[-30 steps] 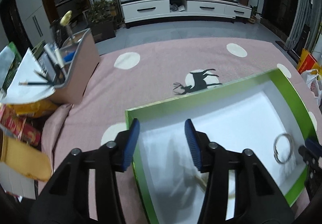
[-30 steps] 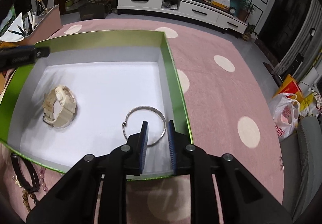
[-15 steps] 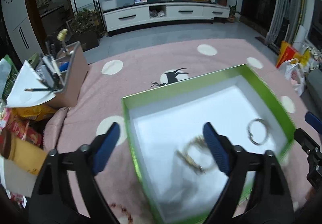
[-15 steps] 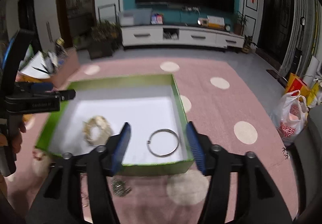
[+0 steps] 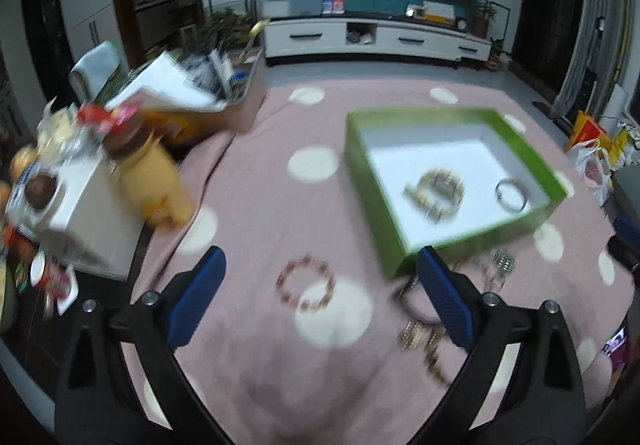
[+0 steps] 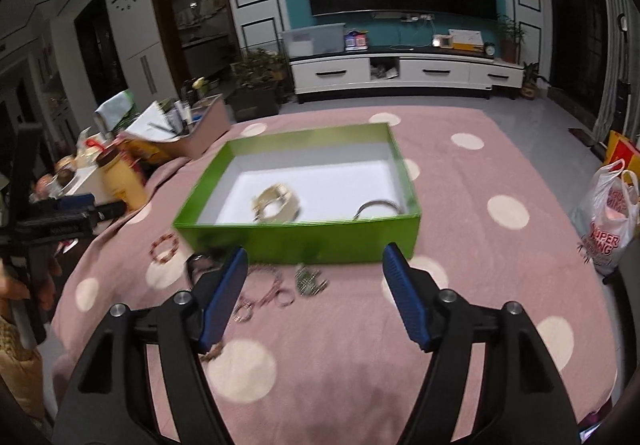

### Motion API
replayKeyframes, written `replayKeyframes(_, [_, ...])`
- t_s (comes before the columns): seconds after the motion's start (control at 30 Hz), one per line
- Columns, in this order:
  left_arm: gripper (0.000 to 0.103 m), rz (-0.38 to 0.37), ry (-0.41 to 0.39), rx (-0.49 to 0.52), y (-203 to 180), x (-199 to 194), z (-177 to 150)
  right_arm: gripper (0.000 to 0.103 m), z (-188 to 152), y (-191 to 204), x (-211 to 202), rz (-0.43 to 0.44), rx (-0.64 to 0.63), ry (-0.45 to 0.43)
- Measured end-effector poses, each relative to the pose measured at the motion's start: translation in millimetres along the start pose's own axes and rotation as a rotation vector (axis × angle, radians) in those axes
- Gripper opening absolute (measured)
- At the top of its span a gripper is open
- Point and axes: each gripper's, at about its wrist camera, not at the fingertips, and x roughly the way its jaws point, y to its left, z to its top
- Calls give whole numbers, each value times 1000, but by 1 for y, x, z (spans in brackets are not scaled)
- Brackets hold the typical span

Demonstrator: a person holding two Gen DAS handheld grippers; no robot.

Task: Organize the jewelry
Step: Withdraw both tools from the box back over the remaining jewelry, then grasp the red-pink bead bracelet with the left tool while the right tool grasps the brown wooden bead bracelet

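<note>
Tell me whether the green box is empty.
Not empty. The green box holds a cream watch and a silver bangle on its white floor.

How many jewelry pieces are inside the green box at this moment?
2 inside the green box: a cream watch left of centre, and a silver bangle by the right wall, partly hidden behind the front wall.

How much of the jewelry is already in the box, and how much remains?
Done: a cream watch and a silver bangle lie in the green box. In hand: nothing; the left gripper and right gripper are open and empty. Left: a bead bracelet and several small pieces on the pink cloth in front of the box.
</note>
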Motion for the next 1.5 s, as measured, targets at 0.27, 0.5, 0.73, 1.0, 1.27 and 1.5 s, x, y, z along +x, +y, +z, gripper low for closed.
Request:
replayKeyframes(0.27, [97, -5, 78, -43, 15, 12, -57, 70, -39, 42, 3, 90, -68, 78])
replayKeyframes(0.5, [101, 7, 134, 29, 6, 47, -53, 70, -69, 65, 37, 137, -83, 187])
replayKeyframes(0.73, [97, -74, 144, 84, 4, 74, -38, 53, -81, 79, 69, 141, -114, 238])
replayKeyframes(1.0, [51, -93, 193, 162, -6, 103, -32, 41, -80, 85, 90, 131, -133, 247])
replayKeyframes(1.27, [17, -150, 189, 158, -8, 103, -37, 25, -81, 96, 100, 76, -206, 237])
replayKeyframes(1.5, [7, -169, 188, 132, -10, 100, -41, 10, -79, 92, 102, 66, -199, 224])
